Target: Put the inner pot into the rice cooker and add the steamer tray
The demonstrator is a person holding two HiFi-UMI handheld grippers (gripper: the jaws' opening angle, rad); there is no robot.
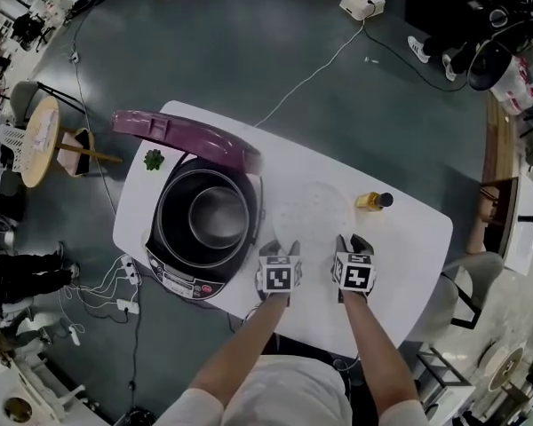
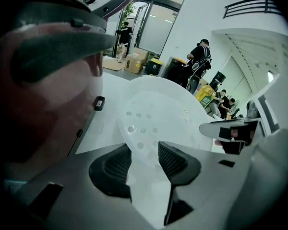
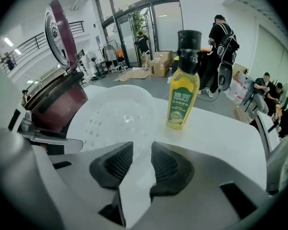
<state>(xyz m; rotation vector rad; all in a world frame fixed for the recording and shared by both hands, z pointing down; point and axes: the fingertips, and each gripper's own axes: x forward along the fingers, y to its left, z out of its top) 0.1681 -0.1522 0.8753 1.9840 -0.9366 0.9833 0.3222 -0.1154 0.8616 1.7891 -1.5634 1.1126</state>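
Left tool (image 1: 278,247) and right tool (image 1: 354,241) sit side by side at the near edge of a white, translucent, perforated round steamer tray (image 1: 313,209). In the left gripper view the left tool (image 2: 145,159) has its jaws about half closed, and the ribbed black pads (image 2: 116,164) pinch the tray's near rim (image 2: 153,114). In the right gripper view the right tool (image 3: 142,162) stands the same way. Its jaws are drawn in to a narrow gap, and the tray's rim (image 3: 115,114) is nipped between them.

The tray is on the white surface (image 1: 409,238), just to the right of the maroon rice cooker (image 1: 173,273) and outside it. The round metal inner pot (image 1: 218,216) already sits down in the cooker's well. The cooker's purple lid (image 1: 186,136) is hinged open at the far side. In the left gripper view the cooker's body (image 2: 43,104) rises close beside the tray, on the side toward the pot.

Just beyond the tray on the right is a small yellow oil bottle with a black cap (image 1: 373,201). It stands upright in the right gripper view (image 3: 183,95), near the tray's far rim. A small green object (image 1: 154,159) lies on the surface left of the lid; I cannot tell what it is. A white cable (image 1: 311,78) runs across the grey floor to a white box (image 1: 362,3), and people (image 3: 221,47) stand in the background.
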